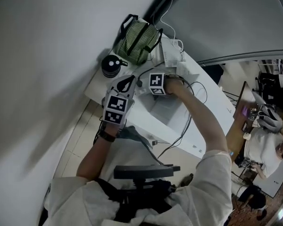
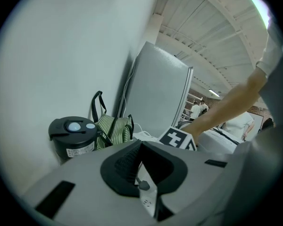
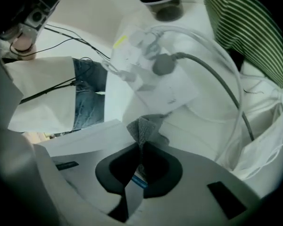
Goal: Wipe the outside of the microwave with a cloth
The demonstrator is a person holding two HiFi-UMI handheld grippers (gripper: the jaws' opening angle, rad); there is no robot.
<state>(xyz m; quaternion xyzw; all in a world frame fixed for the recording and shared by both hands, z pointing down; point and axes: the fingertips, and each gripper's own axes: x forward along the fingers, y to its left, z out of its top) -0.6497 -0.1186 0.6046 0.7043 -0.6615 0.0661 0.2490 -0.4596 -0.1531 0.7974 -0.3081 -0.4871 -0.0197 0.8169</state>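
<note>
Pinches a grey cloth [image 3: 142, 126] in the right tool [image 3: 141, 147], clamped tight on a fold, with a bunched bit sticking out past the tips. Carries nothing in the left tool [image 2: 141, 144], tips brought together, only a thin wedge of gap lower down with a white power strip [image 2: 148, 202] seen through it. Works at a white microwave [image 1: 148, 121] on the white tabletop [image 1: 96, 91], with both tools up at its far top edge in the head view, left just beside right, marker cubes near each other. Holds the cloth right over the microwave's white top; cannot tell if touching. Past the right tool: power strip with a grey plug [image 3: 160, 65] in it, grey cable [image 3: 217, 76] arcing off to the right, green striped bag [image 3: 254, 32] at upper right, crumpled white plastic bag [image 3: 266, 131] below that. In the left gripper view: black thermos pot [image 2: 73, 135] against the white wall [image 2: 61, 55], striped bag just right of it and touching, grey panel [image 2: 160, 93] behind, right forearm [image 2: 226, 108] reaching across to the right tool's cube, a few people far back, too small to detail. Head view also: thin black cables [image 1: 179, 135] draped over the microwave, a seated person [image 1: 263, 147] at a desk far right
</note>
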